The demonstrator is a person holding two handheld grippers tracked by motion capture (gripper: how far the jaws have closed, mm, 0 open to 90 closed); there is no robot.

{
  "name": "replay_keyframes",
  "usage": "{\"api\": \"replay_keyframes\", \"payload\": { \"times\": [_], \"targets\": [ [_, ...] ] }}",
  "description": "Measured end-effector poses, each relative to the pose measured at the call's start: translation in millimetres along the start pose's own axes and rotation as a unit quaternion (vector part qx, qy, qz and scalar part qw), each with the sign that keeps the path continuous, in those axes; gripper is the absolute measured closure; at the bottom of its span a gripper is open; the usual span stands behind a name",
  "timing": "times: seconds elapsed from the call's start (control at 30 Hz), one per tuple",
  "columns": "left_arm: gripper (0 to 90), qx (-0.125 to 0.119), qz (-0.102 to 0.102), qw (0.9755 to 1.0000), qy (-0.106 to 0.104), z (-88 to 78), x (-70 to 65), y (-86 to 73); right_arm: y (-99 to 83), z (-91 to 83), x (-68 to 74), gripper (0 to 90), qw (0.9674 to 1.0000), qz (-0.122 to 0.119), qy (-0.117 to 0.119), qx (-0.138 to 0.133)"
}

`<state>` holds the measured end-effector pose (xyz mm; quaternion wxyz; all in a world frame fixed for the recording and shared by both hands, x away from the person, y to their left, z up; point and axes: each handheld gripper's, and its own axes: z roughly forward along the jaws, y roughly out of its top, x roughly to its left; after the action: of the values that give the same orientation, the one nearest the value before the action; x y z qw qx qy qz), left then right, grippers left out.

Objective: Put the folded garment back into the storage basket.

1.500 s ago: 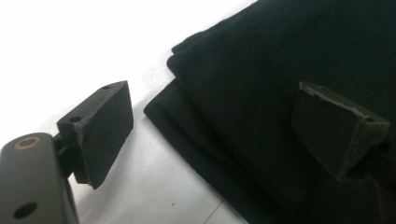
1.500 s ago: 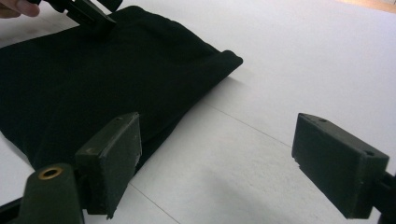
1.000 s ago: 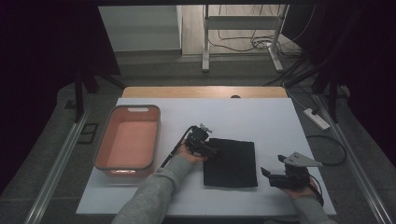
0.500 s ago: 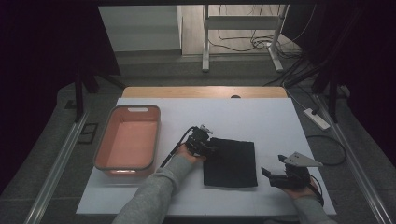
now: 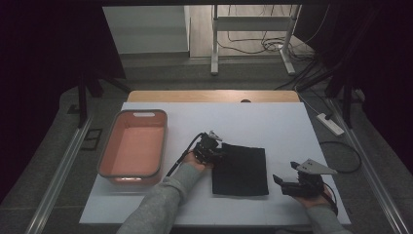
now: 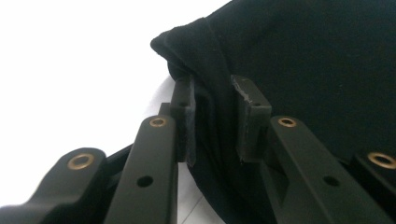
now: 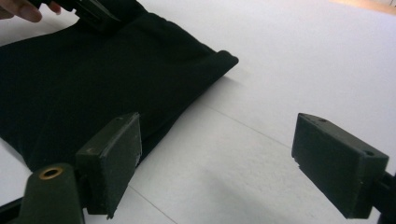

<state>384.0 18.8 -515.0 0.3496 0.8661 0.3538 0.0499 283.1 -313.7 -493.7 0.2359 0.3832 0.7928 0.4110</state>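
We see the left gripper (image 5: 217,155) has just closed, pinching the black cloth (image 5: 242,169) at its far-left corner; the right gripper (image 5: 281,183) rests gaping just right of the cloth.

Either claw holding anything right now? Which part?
The left claw has just closed on the black cloth, pinching a fold at its near-left corner. The right claw is open and holds nothing.
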Motion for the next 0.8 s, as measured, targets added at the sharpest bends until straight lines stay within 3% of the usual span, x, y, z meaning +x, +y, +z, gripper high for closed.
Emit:
{"api": "replay_keyframes", "payload": {
  "times": [0.6,0.8],
  "targets": [
    [73.5,-0.054,0.021,0.9980,-0.024,-39.3,-13.0,3.0,0.3,-0.7,-0.1,17.1,1.0000,0.000,-0.001,-0.002],
    [73.7,-0.061,0.029,0.9973,-0.029,-47.1,-16.6,3.3,0.3,-0.6,0.0,17.1,1.0000,0.000,-0.001,-0.002]
  ]
}}
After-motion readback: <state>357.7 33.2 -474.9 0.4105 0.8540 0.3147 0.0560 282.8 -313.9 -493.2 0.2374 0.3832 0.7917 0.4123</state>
